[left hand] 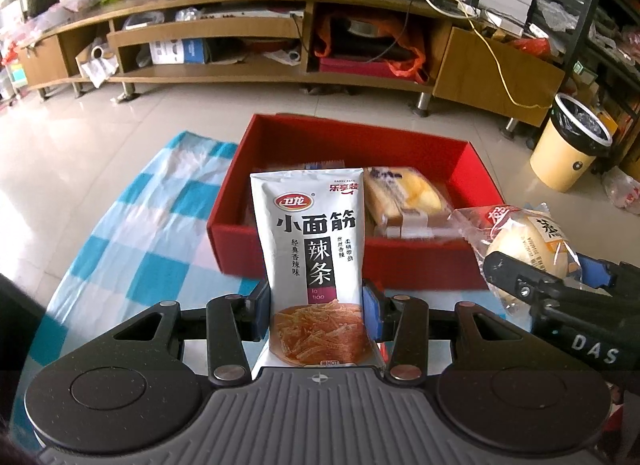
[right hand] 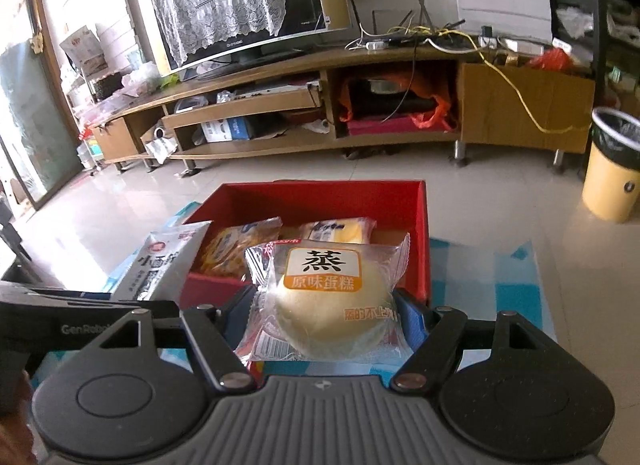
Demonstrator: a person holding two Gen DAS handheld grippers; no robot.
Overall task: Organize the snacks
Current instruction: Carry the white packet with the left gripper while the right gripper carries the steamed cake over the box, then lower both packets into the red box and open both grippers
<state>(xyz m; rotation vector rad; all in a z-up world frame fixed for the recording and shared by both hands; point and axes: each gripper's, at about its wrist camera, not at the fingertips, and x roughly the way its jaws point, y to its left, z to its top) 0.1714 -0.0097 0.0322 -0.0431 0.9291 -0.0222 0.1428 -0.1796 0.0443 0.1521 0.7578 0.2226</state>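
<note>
My left gripper (left hand: 316, 315) is shut on a tall white spicy-strip snack packet (left hand: 316, 249), held upright in front of the red box (left hand: 288, 241). My right gripper (right hand: 324, 321) is shut on a clear-wrapped steamed cake (right hand: 328, 301), just before the red box (right hand: 422, 265). The cake (left hand: 528, 245) and the right gripper show at the right of the left wrist view. The white packet (right hand: 160, 265) appears at the left of the right wrist view. Inside the box lie a yellow sliced cake pack (left hand: 404, 197) and an orange biscuit pack (right hand: 236, 249).
The box stands on a blue-and-white checked cloth (left hand: 132, 225) over a tiled floor. A long wooden TV stand (left hand: 280, 37) fills the background. A yellow bin with a black liner (left hand: 568, 145) stands at the right. A television with a lace cover (right hand: 240, 9) sits on the stand.
</note>
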